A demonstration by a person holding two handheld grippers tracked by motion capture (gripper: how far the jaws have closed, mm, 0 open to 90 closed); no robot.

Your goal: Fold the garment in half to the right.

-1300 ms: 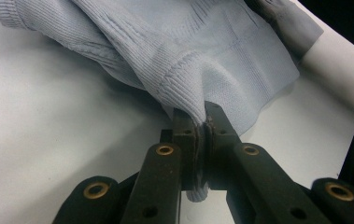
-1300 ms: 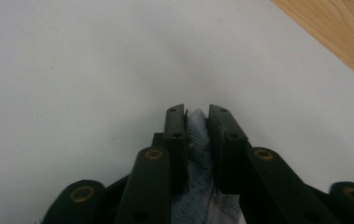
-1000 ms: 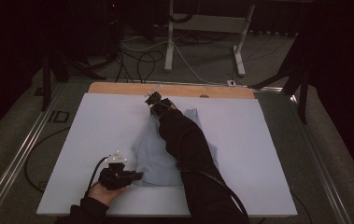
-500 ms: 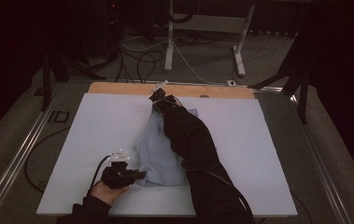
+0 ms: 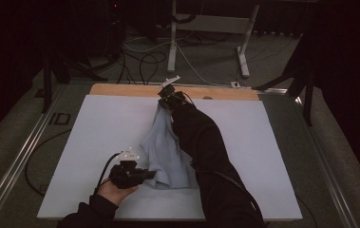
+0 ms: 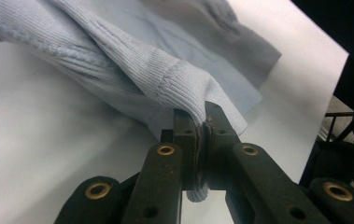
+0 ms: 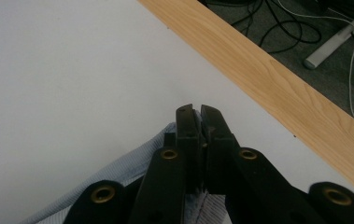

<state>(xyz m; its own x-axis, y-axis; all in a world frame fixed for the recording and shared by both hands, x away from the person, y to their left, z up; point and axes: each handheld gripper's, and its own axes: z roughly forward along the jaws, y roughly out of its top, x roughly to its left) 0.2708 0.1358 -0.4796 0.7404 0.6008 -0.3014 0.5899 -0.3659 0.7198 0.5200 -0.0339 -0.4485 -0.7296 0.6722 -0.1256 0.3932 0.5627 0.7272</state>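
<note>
High view: the left gripper (image 5: 145, 175) and right gripper (image 5: 167, 91) each clamp an edge of the pale blue knitted garment (image 5: 165, 152). Both pairs of jaws are pressed together on fabric above the white table sheet (image 5: 97, 133).

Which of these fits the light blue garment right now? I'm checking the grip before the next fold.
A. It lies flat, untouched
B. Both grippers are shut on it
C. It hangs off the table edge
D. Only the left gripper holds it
B: the left gripper pinches a ribbed edge of the garment, and the right gripper is shut on fabric at the far end.
</note>
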